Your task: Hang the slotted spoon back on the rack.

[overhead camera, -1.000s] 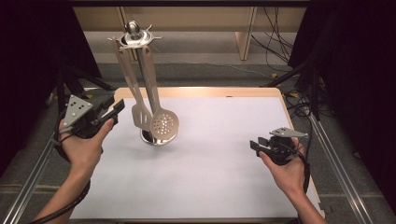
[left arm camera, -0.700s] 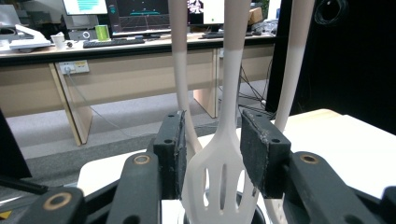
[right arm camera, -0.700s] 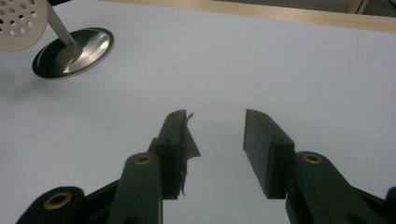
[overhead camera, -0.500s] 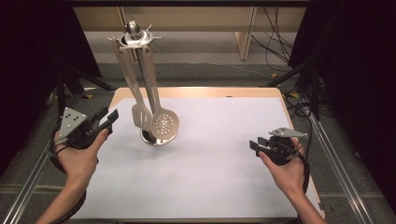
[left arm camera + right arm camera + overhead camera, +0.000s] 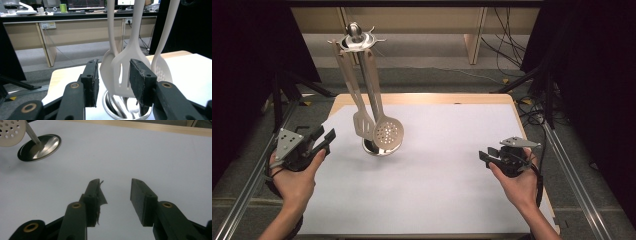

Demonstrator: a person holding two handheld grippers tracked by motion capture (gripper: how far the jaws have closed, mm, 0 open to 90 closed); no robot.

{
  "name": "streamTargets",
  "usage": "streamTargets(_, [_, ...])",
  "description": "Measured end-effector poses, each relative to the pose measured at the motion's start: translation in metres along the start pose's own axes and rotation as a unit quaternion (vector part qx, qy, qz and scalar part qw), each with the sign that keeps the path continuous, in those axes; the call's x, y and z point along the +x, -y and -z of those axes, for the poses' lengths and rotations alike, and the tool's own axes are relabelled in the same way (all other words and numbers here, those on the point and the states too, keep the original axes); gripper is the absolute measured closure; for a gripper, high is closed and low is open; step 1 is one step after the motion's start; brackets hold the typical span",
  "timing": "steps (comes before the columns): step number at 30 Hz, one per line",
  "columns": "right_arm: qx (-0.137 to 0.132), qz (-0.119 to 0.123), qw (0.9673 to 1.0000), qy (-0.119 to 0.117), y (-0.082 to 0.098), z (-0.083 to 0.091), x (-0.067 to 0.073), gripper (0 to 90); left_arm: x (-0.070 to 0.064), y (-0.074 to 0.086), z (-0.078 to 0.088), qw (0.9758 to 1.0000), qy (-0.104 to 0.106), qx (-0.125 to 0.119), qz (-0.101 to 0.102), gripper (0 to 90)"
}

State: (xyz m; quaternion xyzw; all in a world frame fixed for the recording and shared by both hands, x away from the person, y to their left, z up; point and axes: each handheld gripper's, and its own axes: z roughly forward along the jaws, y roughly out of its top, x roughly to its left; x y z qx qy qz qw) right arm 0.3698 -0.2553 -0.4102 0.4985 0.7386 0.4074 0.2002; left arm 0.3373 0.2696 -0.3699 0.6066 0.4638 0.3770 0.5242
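While the slotted turner [image 5: 361, 123] and the skimmer [image 5: 388, 134] hang from the rack [image 5: 355, 39] at the back left of the white surface [image 5: 437, 190], nothing has been lifted off yet, so the work looks barely begun. The left gripper [image 5: 326, 140] sits just left of the rack, fingers apart and empty after widening a little, aimed at the turner. The right gripper [image 5: 486, 154] rests well apart, fingers apart, holding nothing.
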Motion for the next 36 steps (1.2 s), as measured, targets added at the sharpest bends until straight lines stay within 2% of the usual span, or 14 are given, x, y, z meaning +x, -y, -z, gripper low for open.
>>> streamTargets(1, [0.001, -0.016, 0.9999, -0.002, 0.001, 0.000, 0.002, 60.4, 0.000, 0.002, 0.001, 1.0000, -0.001, 0.002, 0.002, 58.5])
streamTargets(4, [0.001, -0.019, 0.9998, -0.002, 0.001, 0.000, 0.003, 60.4, 0.002, 0.010, 0.005, 0.9998, -0.013, 0.014, 0.011, 58.2])
streamTargets(6, [0.000, 0.000, 1.0000, 0.001, 0.000, 0.000, 0.000, 60.4, 0.003, 0.014, 0.006, 0.9996, -0.017, 0.017, 0.013, 57.9])
streamTargets(8, [0.002, -0.016, 0.9999, -0.002, 0.001, 0.000, 0.003, 60.4, 0.004, 0.018, 0.008, 0.9995, -0.020, 0.020, 0.016, 57.1])
streamTargets(11, [0.002, -0.018, 0.9998, -0.002, 0.001, 0.000, 0.002, 60.4, 0.006, 0.024, 0.010, 0.9991, -0.028, 0.025, 0.021, 56.4])
streamTargets(17, [0.000, -0.006, 1.0000, -0.002, 0.001, 0.000, 0.001, 60.4, 0.008, 0.033, 0.014, 0.9984, -0.037, 0.032, 0.028, 55.4])
streamTargets(19, [0.003, -0.017, 0.9999, -0.003, 0.001, 0.000, 0.003, 60.4, 0.009, 0.036, 0.015, 0.9981, -0.039, 0.035, 0.030, 54.9])
streamTargets(26, [0.003, -0.016, 0.9999, -0.001, 0.003, -0.001, 0.002, 60.3, 0.010, 0.049, 0.017, 0.9976, -0.044, 0.043, 0.032, 54.0])
streamTargets(27, [0.006, 0.002, 1.0000, 0.001, 0.002, 0.000, -0.001, 60.3, 0.010, 0.051, 0.017, 0.9976, -0.045, 0.045, 0.030, 53.8])
streamTargets(28, [0.010, -0.013, 0.9999, -0.003, 0.003, 0.000, 0.001, 60.3, 0.010, 0.053, 0.017, 0.9974, -0.046, 0.047, 0.029, 53.6])
streamTargets(30, [0.011, -0.016, 0.9998, -0.002, 0.004, 0.000, 0.001, 60.2, 0.011, 0.055, 0.017, 0.9971, -0.049, 0.051, 0.029, 53.3])
streamTargets(32, [0.006, -0.001, 1.0000, -0.002, 0.004, 0.000, -0.003, 60.1, 0.012, 0.057, 0.017, 0.9968, -0.051, 0.053, 0.030, 53.0])
streamTargets(34, [0.003, -0.023, 0.9997, -0.010, 0.006, 0.000, -0.001, 60.1, 0.013, 0.058, 0.017, 0.9966, -0.053, 0.055, 0.031, 52.8])
streamTargets(36, [0.005, -0.003, 1.0000, 0.002, 0.005, 0.000, -0.006, 60.0, 0.012, 0.059, 0.016, 0.9963, -0.053, 0.057, 0.035, 52.5])
